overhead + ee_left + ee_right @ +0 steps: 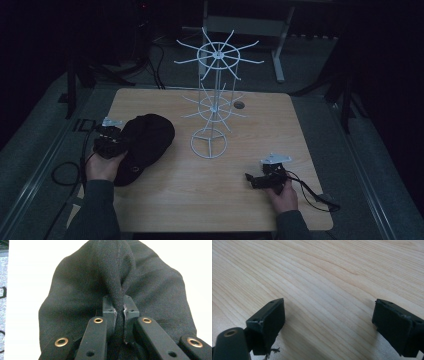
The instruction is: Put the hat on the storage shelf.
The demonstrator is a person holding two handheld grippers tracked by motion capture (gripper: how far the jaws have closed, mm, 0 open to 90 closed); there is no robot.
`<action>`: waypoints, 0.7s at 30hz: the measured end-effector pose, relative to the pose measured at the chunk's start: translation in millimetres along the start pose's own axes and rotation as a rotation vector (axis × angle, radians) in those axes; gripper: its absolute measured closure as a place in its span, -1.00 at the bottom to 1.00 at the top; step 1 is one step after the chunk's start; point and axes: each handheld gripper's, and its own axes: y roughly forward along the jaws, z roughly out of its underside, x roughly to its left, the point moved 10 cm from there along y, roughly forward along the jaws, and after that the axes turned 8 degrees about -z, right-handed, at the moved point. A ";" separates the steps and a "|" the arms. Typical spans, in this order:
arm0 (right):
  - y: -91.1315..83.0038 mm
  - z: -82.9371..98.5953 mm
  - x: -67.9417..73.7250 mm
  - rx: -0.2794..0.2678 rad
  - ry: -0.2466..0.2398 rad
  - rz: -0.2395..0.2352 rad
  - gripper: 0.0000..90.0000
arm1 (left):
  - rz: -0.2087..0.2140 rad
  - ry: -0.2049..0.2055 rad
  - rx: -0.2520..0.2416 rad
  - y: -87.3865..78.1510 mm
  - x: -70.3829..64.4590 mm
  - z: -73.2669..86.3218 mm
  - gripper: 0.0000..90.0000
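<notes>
Your left gripper (pixel 119 312) pinches a thin fold of the hat (pixel 145 142), left of the rack (pixel 212 107); it could slip when lifted. Your right gripper (pixel 329 322) gapes empty, right of it.

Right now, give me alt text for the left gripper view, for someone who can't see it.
The left gripper pinches a raised fold of a black cap, its two black jaws shut on the cloth. The cap lies on a pale table.
</notes>
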 end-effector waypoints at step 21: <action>-0.1 0.1 -0.1 0.001 -0.002 0.000 -0.76 | 0.044 -0.016 -0.092 -21.3 -5.6 -15.5 0.88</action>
